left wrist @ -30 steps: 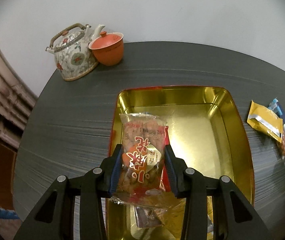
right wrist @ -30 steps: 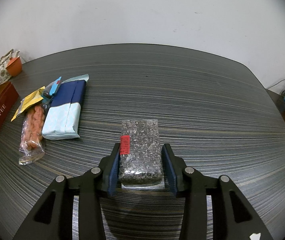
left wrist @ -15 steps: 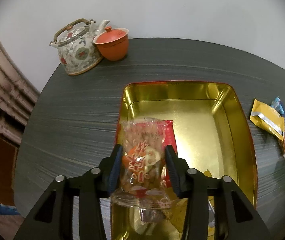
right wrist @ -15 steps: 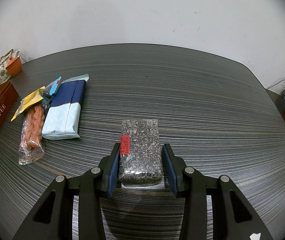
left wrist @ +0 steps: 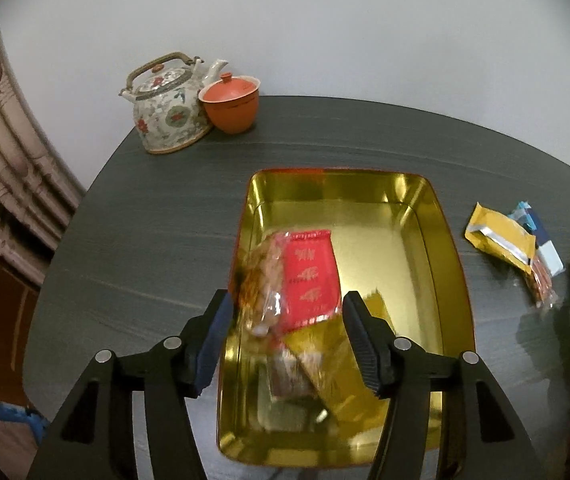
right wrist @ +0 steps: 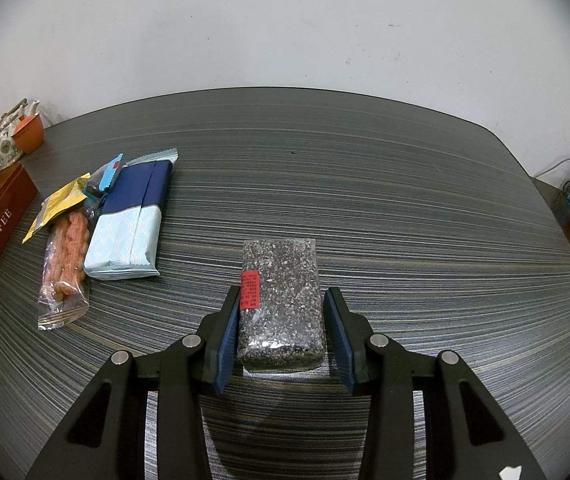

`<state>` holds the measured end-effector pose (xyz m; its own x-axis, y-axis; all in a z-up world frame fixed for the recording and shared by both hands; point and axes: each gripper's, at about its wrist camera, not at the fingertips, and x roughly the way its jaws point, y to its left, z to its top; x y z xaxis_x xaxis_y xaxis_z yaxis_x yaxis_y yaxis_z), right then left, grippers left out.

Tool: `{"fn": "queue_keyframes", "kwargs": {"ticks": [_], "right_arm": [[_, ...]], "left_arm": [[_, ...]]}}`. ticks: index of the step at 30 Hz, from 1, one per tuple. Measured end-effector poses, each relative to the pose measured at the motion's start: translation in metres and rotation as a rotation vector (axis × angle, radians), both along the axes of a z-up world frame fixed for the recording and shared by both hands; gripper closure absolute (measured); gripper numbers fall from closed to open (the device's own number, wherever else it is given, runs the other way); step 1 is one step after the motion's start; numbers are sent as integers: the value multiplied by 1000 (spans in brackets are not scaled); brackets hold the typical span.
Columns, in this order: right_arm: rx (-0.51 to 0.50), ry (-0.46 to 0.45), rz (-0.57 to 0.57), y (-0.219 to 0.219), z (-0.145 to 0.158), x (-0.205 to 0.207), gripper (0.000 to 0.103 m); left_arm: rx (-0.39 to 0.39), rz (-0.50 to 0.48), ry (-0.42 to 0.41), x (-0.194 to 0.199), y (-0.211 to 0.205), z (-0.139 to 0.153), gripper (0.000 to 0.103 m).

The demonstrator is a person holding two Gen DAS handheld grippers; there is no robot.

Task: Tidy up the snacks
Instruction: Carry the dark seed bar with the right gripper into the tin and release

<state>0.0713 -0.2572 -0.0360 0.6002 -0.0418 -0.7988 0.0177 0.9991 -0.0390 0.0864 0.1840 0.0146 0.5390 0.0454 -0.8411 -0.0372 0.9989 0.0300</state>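
In the left wrist view a gold tin (left wrist: 445,240) lies open on the dark table. A clear snack packet with red print (left wrist: 263,280) is blurred and tilted against the tin's left wall, over a red packet (left wrist: 311,276) and other wrappers. My left gripper (left wrist: 288,300) hovers above it; its jaws are opening and neither pad presses the packet. In the right wrist view a dark speckled packet with a red label (right wrist: 285,300) lies flat on the table between the fingers of my right gripper (right wrist: 283,304). A gap shows at the right pad.
A flowered teapot (left wrist: 169,116) and an orange lidded cup (left wrist: 231,108) stand at the table's far left corner. A yellow packet (left wrist: 499,240), a blue packet (right wrist: 129,224) and a clear packet of orange twists (right wrist: 65,256) lie between the tin and the right gripper.
The left jaws have spread and let go of the clear packet, which has tipped left into the tin. The left gripper has drawn back and up. The right gripper has not moved.
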Motion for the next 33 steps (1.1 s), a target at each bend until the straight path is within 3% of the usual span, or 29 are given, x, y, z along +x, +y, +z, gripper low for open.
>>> {"fn": "queue_keyframes", "kwargs": {"ticks": [14,19,26,33], "right_arm": [[-18,25,-30,7,3,7,70],[-17,0,-20,26,23,5,70],[39,-59,134,100,62,-4,70],[113,-46,327,196,73,-14,70]], "left_arm": [[63,89,-76,-50,29,9,36],[35,136,-69,-54,47,2,35],[-12,215,-77,-58,71,8,34],[-12,244,-74,-59,81,10,33]]}}
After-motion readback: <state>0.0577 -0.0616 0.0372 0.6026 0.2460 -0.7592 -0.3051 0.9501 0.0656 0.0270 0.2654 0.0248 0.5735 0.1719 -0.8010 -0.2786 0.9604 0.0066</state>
